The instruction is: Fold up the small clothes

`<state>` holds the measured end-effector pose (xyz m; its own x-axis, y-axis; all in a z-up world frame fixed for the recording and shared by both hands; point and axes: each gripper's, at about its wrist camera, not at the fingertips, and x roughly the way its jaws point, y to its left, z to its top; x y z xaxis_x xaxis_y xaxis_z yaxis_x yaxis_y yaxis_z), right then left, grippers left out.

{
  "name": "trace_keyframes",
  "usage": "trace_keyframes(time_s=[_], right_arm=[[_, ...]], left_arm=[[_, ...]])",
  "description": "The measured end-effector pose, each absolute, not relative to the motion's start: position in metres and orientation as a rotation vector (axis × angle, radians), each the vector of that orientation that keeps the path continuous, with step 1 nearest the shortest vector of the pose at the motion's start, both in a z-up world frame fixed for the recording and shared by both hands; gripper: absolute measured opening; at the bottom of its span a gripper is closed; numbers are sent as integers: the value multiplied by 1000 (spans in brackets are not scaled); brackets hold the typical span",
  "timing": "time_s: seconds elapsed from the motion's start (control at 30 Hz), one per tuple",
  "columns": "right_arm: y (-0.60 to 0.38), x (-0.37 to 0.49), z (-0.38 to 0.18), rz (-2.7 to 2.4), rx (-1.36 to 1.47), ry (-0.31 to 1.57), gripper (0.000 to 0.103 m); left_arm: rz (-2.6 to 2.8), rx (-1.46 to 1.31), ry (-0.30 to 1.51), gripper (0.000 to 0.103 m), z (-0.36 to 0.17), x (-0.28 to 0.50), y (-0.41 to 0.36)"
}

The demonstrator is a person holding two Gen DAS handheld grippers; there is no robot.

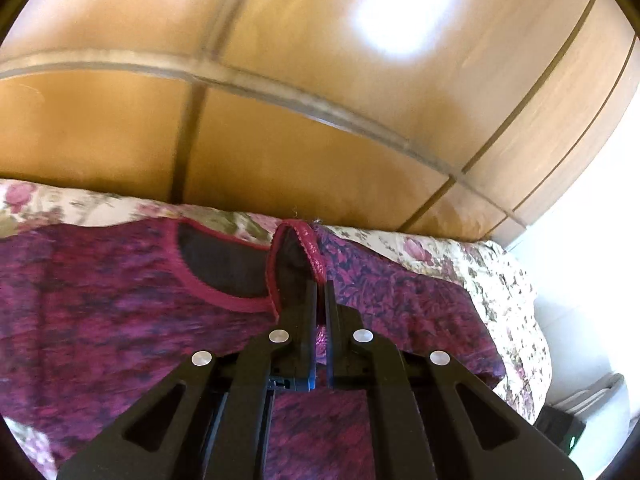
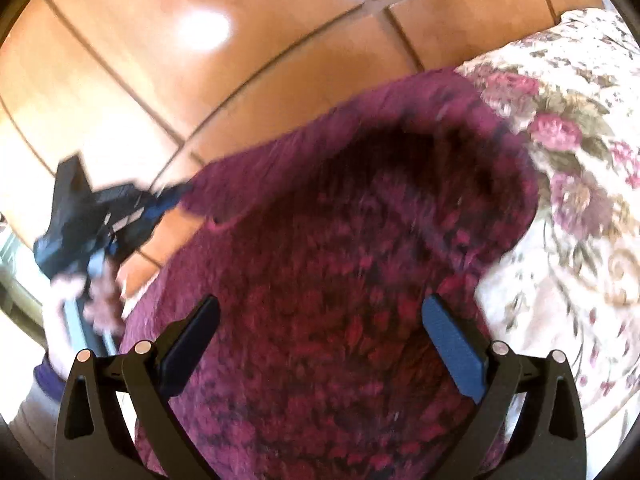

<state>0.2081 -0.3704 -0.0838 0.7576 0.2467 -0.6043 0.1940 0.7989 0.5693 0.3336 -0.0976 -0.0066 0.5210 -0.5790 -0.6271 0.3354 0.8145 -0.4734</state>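
My left gripper (image 1: 319,292) is clenched on the top's (image 1: 120,300) trim, my right gripper (image 2: 320,344) hangs released, so I should lift slowly, probably keeping the cloth taut.

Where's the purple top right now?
The purple top lies on the flowery bedspread before the wooden wardrobe, its strap pinched in the left gripper.

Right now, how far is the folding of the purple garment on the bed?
It looks just started. Done: the purple knit garment is laid out on the floral bedspread. In hand: the left gripper is shut on its red-trimmed edge and lifts that part. The right gripper is open above the fabric and holds nothing. Left: no finished fold is visible, so the folding itself remains.
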Motion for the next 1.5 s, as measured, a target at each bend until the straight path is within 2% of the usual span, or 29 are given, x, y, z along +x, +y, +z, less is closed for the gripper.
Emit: trace_keyframes(time_s=[0.23,0.8,1.03,1.17,1.3,1.5], right_arm=[[-402,232,-87,-75,689,715,101],[-374,236,-97,-26,604,789,101],[-365,203,-77,93,566,864,101],[-350,196,-50,157,488,831,101],[-343,234,-41,108,443,800,101],[-344,310,-68,-63,343,868,101]], left_arm=[[-490,-349,833,2,-3,316,-52],[-315,-399,927,2,-62,263,29],[-295,-404,942,2,-70,256,36],[-310,-373,902,2,-59,250,36],[-323,-331,869,2,-50,242,33],[-280,-313,934,2,-69,247,37]])
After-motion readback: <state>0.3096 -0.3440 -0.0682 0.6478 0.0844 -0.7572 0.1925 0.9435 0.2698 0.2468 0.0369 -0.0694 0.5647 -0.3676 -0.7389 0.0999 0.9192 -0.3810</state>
